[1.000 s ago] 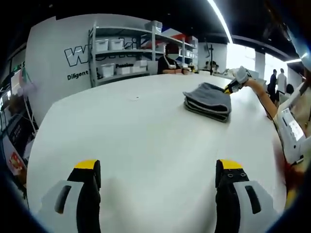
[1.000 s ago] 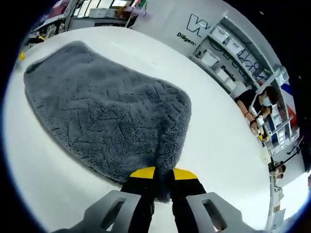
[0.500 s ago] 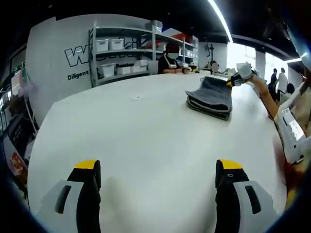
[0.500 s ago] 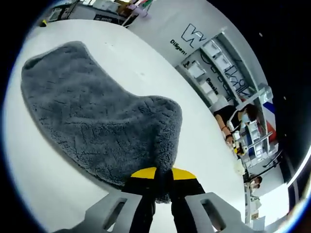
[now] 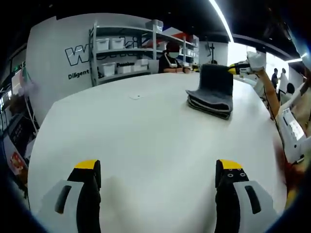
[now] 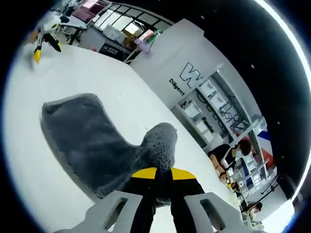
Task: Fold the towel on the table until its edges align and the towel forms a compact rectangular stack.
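The right hand-held gripper point(image 6: 163, 174) has its yellow-tipped jaws pressed together on a fold of the grey towel point(image 6: 92, 141), pinching the edge nearest to it and holding that part raised, so the cloth rises in a hump just ahead of the jaws while the rest spreads out flat on the white desk point(image 6: 29, 189) beyond them. From the left gripper view the same towel point(image 5: 213, 92) sits well ahead and to the right, a layered pile with one flap lifted upright by the right hand-held gripper point(image 5: 240, 67) at its far corner. The left hand-held gripper point(image 5: 158, 174) stands spread wide, its jaws well apart and holding nothing, low over bare desk point(image 5: 136, 141). Far ahead of it, shelves point(image 5: 121, 48) against the wall carry white bins point(image 5: 102, 44); what lies in them cannot be made out
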The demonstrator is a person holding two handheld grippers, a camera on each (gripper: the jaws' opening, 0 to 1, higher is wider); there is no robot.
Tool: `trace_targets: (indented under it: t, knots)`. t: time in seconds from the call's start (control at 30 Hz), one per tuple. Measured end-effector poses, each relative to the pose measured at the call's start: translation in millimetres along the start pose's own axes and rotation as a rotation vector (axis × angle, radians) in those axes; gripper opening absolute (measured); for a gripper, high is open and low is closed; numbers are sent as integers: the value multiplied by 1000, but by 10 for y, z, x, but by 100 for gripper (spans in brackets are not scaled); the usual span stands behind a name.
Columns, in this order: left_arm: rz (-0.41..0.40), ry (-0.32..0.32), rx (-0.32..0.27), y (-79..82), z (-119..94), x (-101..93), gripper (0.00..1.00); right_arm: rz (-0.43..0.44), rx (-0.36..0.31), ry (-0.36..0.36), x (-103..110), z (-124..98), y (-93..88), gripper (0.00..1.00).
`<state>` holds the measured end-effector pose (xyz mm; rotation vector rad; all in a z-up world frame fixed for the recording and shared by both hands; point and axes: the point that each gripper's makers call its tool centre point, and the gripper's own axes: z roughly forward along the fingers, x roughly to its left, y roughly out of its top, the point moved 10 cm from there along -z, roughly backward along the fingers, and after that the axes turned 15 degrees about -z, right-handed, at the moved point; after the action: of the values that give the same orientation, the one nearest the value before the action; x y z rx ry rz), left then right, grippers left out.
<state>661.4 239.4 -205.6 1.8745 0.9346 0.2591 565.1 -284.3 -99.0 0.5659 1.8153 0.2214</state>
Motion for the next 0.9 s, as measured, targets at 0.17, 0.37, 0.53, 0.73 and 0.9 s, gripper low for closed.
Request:
trace_targets:
  t: [0.17, 0.37, 0.53, 0.73, 0.9]
  knots:
    - [0, -2, -2, 2, -1, -4, 97, 7, -144, 25, 52, -90, 255, 4]
    - [0, 1, 3, -8, 6, -4, 97, -17, -266, 54, 152, -164, 536, 4]
    - [2, 2, 4, -9, 6, -3, 97, -42, -343, 104, 289, -174, 735, 4]
    - [4, 3, 6, -15, 8, -8, 97, -69, -415, 198, 509, -113, 934, 4]
    - [5, 2, 7, -11, 4, -1, 97, -92, -445, 261, 664, -74, 1045, 4]
